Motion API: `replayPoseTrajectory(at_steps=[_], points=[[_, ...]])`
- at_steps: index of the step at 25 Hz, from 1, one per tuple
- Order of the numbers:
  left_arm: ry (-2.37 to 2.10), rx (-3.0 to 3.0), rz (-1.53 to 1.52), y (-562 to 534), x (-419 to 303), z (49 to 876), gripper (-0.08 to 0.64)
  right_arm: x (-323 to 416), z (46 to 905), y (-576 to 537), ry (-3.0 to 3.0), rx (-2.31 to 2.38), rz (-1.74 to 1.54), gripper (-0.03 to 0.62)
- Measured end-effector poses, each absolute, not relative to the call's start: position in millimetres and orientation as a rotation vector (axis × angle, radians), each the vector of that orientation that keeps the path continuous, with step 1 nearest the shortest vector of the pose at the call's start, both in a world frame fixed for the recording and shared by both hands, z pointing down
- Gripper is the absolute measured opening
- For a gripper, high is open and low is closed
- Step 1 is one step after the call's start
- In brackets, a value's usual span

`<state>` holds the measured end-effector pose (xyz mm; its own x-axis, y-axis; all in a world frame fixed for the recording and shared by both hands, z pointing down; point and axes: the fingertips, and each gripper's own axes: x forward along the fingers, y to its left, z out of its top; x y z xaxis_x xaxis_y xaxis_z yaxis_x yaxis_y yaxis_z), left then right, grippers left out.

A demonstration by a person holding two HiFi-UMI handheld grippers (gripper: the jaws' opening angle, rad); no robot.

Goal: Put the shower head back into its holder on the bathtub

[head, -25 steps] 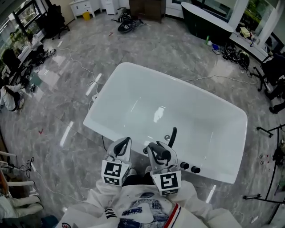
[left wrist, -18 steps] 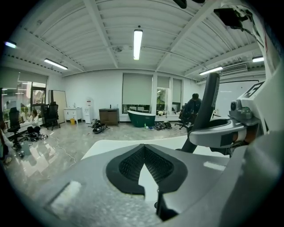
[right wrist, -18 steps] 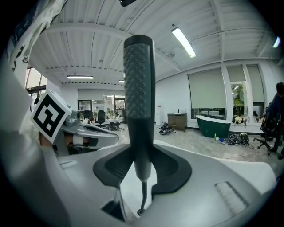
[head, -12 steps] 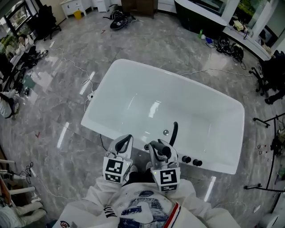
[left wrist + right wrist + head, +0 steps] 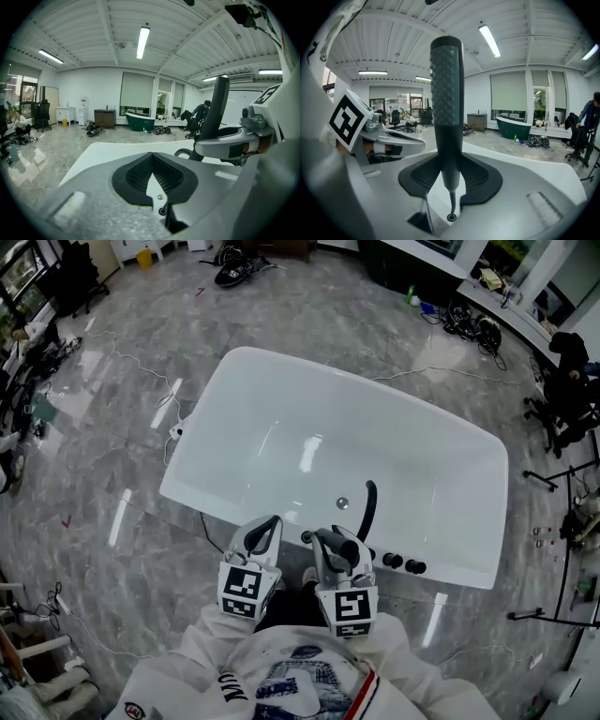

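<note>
Holding the shower head (image 5: 446, 84) at the white bathtub's (image 5: 234, 371) near rim, my right claw (image 5: 345, 547) clamped on its handle.
One shower head, long axis upright across my jaws; two dark knobs (image 5: 394, 561) lie just right of it, and I cannot pick out the holder. My left claw (image 5: 264, 532), closed and empty, sits farther off.

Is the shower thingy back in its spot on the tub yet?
Not yet. Done: the shower head is picked up. In hand: the right claw grips its handle upright by the near rim of the bathtub; the left claw holds nothing. Left: lower it into its holder on the rim, which I cannot clearly make out.
</note>
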<state>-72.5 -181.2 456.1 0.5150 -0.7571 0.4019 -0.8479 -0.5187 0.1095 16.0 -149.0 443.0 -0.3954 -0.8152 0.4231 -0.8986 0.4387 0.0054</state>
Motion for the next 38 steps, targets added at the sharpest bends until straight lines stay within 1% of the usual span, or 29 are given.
replayPoseTrajectory(at_steps=[28, 38], points=[[-1.279, 2.444, 0.486, -183.0, -78.3, 527.7, 0.0, 6.2, 517.0, -152.4, -2.224, 1.503, 0.411, 0.138], [-1.234, 2.454, 0.506, -178.1, -63.2, 553.4, -0.002, 10.2, 553.0, -152.5, -2.188, 1.524, 0.464, 0.138]])
